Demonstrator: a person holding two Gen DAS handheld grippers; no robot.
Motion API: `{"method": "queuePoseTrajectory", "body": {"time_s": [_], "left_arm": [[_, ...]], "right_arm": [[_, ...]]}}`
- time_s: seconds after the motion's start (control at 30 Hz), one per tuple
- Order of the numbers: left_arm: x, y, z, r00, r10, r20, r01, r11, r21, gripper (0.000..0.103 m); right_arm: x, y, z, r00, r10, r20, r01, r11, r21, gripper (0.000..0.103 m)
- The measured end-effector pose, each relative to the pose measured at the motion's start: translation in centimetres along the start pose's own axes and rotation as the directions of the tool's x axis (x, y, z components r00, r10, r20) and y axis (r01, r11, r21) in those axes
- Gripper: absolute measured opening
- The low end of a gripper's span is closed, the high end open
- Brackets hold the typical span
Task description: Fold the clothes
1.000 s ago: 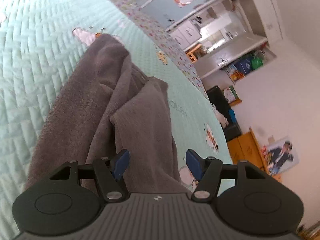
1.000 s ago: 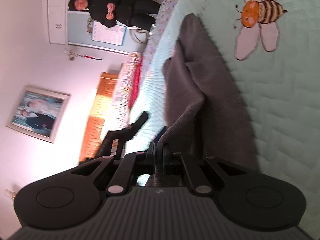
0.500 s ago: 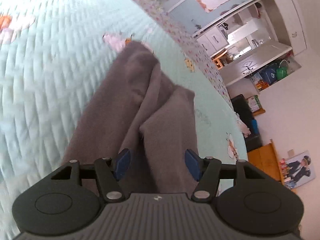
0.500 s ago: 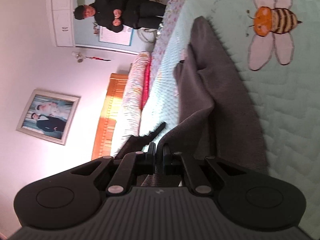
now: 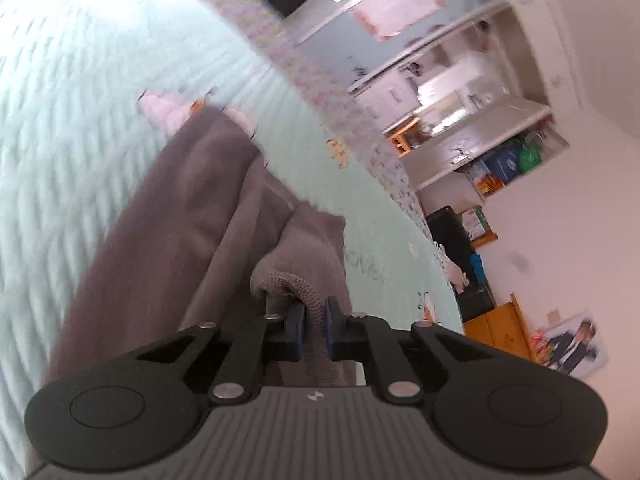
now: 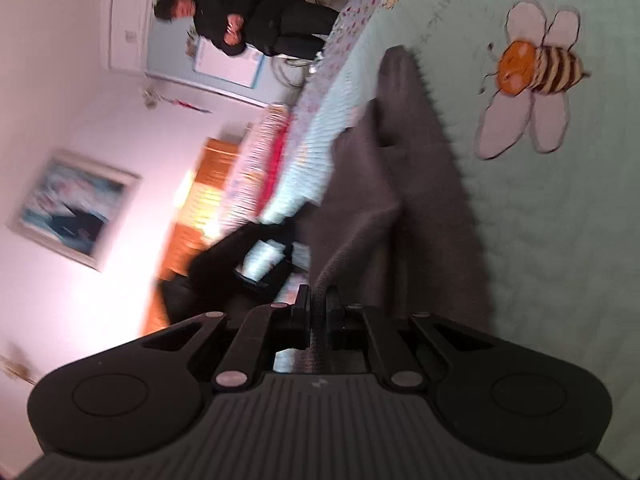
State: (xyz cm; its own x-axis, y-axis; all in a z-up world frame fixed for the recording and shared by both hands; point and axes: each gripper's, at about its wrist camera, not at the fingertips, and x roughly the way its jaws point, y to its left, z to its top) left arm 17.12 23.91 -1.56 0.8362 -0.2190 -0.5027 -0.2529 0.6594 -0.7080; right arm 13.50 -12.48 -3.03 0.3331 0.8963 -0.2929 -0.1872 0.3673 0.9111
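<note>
A grey fleece garment point(image 5: 192, 232) lies lengthwise on a mint quilted bedspread point(image 5: 60, 120). My left gripper point(image 5: 314, 322) is shut on the garment's ribbed hem point(image 5: 296, 288), which bunches up between the blue pads. In the right wrist view the same garment point(image 6: 420, 184) stretches away over the quilt point(image 6: 560, 240). My right gripper point(image 6: 318, 312) is shut on another edge of it, lifting the cloth into a ridge. The left gripper's black body point(image 6: 248, 256) shows blurred to the left.
A bee appliqué point(image 6: 532, 80) is on the quilt right of the garment. A person in black point(image 6: 248, 16) stands beyond the bed's far edge. A wooden headboard point(image 6: 192, 216), a framed picture point(image 6: 68, 208) and shelves with clutter point(image 5: 500, 160) line the walls.
My left gripper, open over the garment before, has closed on its ribbed hem. My right gripper has stayed shut on the cloth, and the left gripper has come closer in its view.
</note>
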Motion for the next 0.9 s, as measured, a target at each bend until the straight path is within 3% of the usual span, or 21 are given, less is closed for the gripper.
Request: {"method": "queuePoseTrajectory", "body": {"time_s": [0.13,0.17,0.23,0.33,0.43,0.5,0.63,0.7,0.77,0.83,0.9], "left_arm": [[1.3,1.4,-0.5,0.996,0.023,-0.085,-0.023,1.000,-0.002,0.012],[0.9,1.5,-0.7,0.997,0.023,-0.077,-0.023,1.000,0.004,0.016],[-0.2,1.9,-1.0,0.998,0.022,-0.061,-0.021,1.000,0.006,0.039],[-2.3,2.2,-1.6,1.000,0.017,-0.021,-0.017,1.000,-0.001,0.040],[-4.2,1.1,-2.1,0.999,0.013,0.047,-0.014,1.000,0.026,0.040],[-4.5,-0.5,-2.1,0.997,-0.005,0.077,-0.004,0.993,0.118,0.040],[-2.6,-3.6,-1.9,0.998,-0.010,0.067,-0.013,0.943,0.333,0.040],[-1.5,-4.3,-2.1,0.999,-0.024,0.048,0.003,0.919,0.394,0.040],[-0.8,-4.2,-2.4,0.999,-0.009,0.047,-0.011,0.907,0.422,0.040],[-0.4,-3.5,-2.7,0.999,0.002,0.038,-0.017,0.914,0.404,0.040],[0.0,-2.8,-3.1,1.000,0.012,0.024,-0.020,0.924,0.382,0.040]], "right_arm": [[2.4,-2.9,-1.9,0.982,-0.176,-0.074,0.174,0.984,-0.029,0.005],[2.2,-3.1,-2.3,0.984,-0.169,-0.060,0.167,0.985,-0.044,0.004],[1.6,-3.0,-2.4,0.986,-0.157,-0.056,0.156,0.987,-0.026,0.008],[0.5,-1.4,-1.4,0.981,-0.180,-0.068,0.174,0.981,-0.087,0.017],[-0.2,0.7,1.0,0.986,-0.166,-0.014,0.162,0.974,-0.157,0.019],[0.3,1.9,3.2,0.986,-0.164,0.024,0.165,0.967,-0.196,0.024],[4.5,3.6,8.6,0.977,-0.202,0.071,0.214,0.941,-0.262,0.031],[7.4,3.6,11.1,0.973,-0.219,0.067,0.229,0.938,-0.261,0.032],[10.3,3.3,13.2,0.968,-0.244,0.057,0.251,0.937,-0.244,0.032],[13.2,2.9,15.3,0.962,-0.269,0.046,0.273,0.935,-0.227,0.034],[16.0,2.3,16.7,0.959,-0.278,-0.051,0.261,0.940,-0.220,0.034]]}}
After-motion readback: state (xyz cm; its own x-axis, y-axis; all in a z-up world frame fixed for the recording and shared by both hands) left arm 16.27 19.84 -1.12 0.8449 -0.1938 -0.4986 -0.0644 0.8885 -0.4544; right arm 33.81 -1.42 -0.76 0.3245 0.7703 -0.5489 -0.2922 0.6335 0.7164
